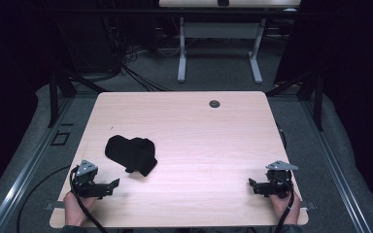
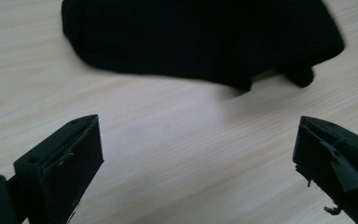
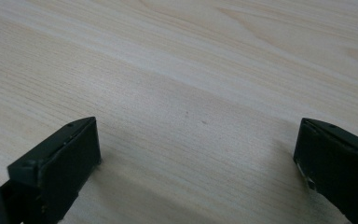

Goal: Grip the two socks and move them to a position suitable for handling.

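A black piece of folded knit cloth (image 1: 131, 154) lies on the left half of the light wooden table (image 1: 199, 126). My left gripper (image 1: 110, 186) rests near the front left corner, a short way in front of the cloth, and stands open with nothing between its jaws. In the left gripper view the cloth (image 2: 200, 39) stretches across the top, beyond the wide-apart jaws of the left gripper (image 2: 198, 140). My right gripper (image 1: 251, 185) sits near the front right corner, open. In its own view the right gripper (image 3: 198, 140) has bare wood between its jaws.
A round cable hole (image 1: 214, 103) sits near the table's far edge. Beyond the table stand the legs of another desk (image 1: 182, 53) and loose cables (image 1: 136, 73) on the grey floor. Black frame posts (image 1: 53, 97) flank the table.
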Motion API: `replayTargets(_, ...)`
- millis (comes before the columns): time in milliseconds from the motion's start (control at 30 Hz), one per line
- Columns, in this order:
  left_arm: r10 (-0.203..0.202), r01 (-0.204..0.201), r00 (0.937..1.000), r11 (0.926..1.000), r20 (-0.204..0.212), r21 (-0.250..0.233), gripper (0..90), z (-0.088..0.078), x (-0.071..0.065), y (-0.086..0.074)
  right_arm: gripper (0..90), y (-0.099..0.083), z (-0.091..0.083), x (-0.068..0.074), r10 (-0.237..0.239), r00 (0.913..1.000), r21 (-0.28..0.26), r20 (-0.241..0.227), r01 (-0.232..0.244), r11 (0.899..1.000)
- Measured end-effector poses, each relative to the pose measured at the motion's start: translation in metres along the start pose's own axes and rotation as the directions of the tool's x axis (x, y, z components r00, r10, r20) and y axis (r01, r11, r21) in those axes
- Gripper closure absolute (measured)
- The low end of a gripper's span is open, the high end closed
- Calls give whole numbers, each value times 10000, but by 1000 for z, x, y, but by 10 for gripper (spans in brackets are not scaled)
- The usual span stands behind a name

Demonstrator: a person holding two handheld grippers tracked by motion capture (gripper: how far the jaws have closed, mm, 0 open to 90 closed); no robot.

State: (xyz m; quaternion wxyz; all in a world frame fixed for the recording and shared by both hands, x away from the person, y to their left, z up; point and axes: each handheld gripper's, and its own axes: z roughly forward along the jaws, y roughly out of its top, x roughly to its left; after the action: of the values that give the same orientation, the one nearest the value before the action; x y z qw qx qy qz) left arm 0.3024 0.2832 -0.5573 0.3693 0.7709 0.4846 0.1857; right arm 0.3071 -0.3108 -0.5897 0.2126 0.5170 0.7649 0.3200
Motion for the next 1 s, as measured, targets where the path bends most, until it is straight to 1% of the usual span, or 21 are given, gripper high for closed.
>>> replayTargets(67, 83, -83, 9997, 10000, 210, 17, 44, 3, -5, 6, 0, 0, 0, 0, 0, 10000, 3, 3, 0, 10000)
replayTargets(133, 269, -273, 9992, 9995, 297, 150, 59, 7, -10, 11, 0, 0, 0, 0, 8, 10000, 8, 4, -8, 10000)
replayTargets(233, 304, -321, 9980, 9990, 552, 297, 56, 16, -17, 17, 0, 0, 0, 0, 3, 10000, 1, 6, -3, 10000)
replayTargets(267, 334, -357, 9979, 9985, 562, 403, 57, 19, -20, 19, 0, 0, 0, 0, 6, 10000, -1, 8, -6, 10000)
replayTargets(300, 405, -428, 9977, 9983, 544, 408, 65, 21, -22, 21, 0, 0, 0, 0, 10, 10000, 8, 11, -10, 10000)
replayTargets(333, 485, -518, 9966, 9975, 671, 478, 73, 24, -24, 23, 0, 0, 0, 0, 12, 10000, 7, 11, -12, 10000)
replayTargets(367, 572, -604, 9965, 9969, 613, 513, 127, 29, -27, 27, 0, 0, 0, 0, 10, 10000, 6, 11, -10, 10000)
replayTargets(400, 572, -604, 9965, 9969, 613, 513, 151, 29, -27, 27, 0, 0, 0, 0, 10, 10000, 6, 11, -10, 10000)
replayTargets(467, 593, -638, 9958, 9960, 695, 634, 154, 35, -27, 31, 0, 0, 0, 0, 10, 10000, 5, 11, -10, 10000)
replayTargets(567, 478, -528, 9972, 9947, 579, 883, 240, 44, -27, 35, 0, 0, 0, 0, 3, 10000, 4, 7, -3, 10000)
replayTargets(600, 422, -480, 9972, 9943, 619, 950, 256, 46, -27, 35, 0, 0, 0, 0, 3, 10000, -3, 8, -3, 10000)
replayTargets(667, 344, -405, 9975, 9941, 611, 1007, 298, 49, -26, 36, 0, 0, 0, 0, 8, 10000, -2, 14, -8, 10000)
replayTargets(700, 209, -274, 9979, 9938, 614, 1077, 314, 51, -26, 35, 0, 0, 0, 0, 9, 10000, 3, 13, -9, 10000)
replayTargets(767, 140, -205, 9981, 9937, 596, 1098, 382, 53, -25, 35, 0, 0, 0, 0, 1, 10000, 3, 5, -1, 10000)
replayTargets(800, 187, -257, 9979, 9932, 626, 1135, 382, 54, -25, 35, 0, 0, 0, 0, 8, 10000, 0, 14, -8, 10000)
replayTargets(900, 154, -229, 9979, 9924, 626, 1207, 523, 57, -24, 34, 0, 0, 0, 0, 5, 10000, 1, 11, -5, 10000)
replayTargets(933, 87, -148, 9986, 9927, 514, 1199, 523, 57, -24, 34, 0, 0, 0, 0, 5, 10000, 1, 11, -5, 10000)
replayTargets(1000, 86, -146, 9987, 9928, 507, 1185, 639, 58, -24, 34, 0, 0, 0, 0, 4, 10000, 0, 10, -4, 10000)
